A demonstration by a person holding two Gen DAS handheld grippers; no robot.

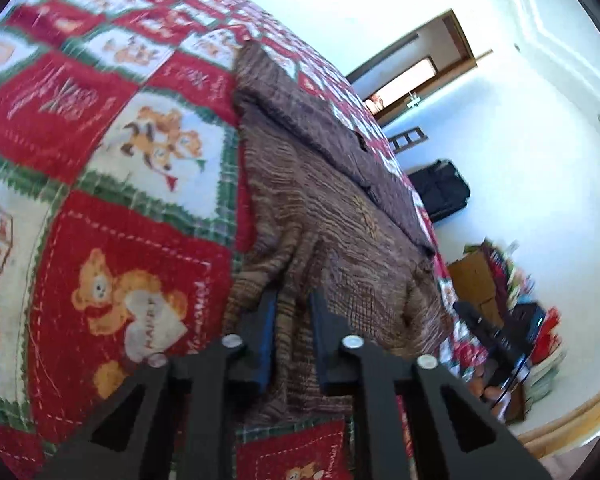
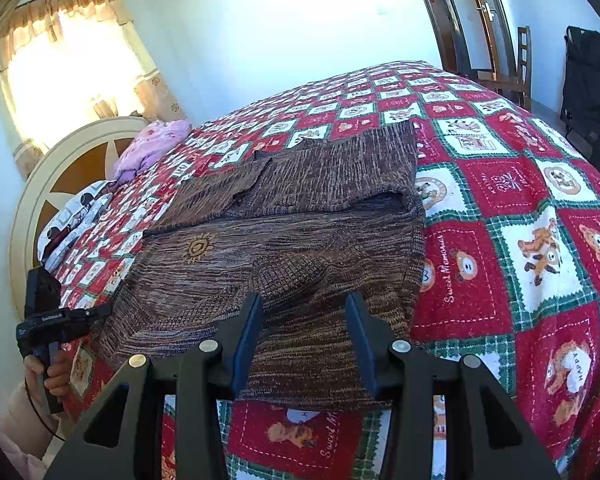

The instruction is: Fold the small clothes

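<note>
left wrist view: the left gripper (image 1: 293,334) hovers over the near edge of a brown knit sweater (image 1: 332,216), its two fingers parted with only a narrow strip of knit showing between them; whether they pinch the cloth i cannot tell. the sweater lies partly folded on a red, white and green teddy-bear quilt (image 1: 112,208), running from near to far. a black bag (image 1: 440,190) stands by the far wall.

right wrist view: the right gripper (image 2: 305,336) is released, fingers spread wide above the sweater's (image 2: 300,240) near hem, gripping nothing. the sweater sits mid-quilt (image 2: 500,208), a small sun motif (image 2: 198,247) at its left. far left, a pink bundle (image 2: 152,146) lies near the headboard (image 2: 60,176).
</note>
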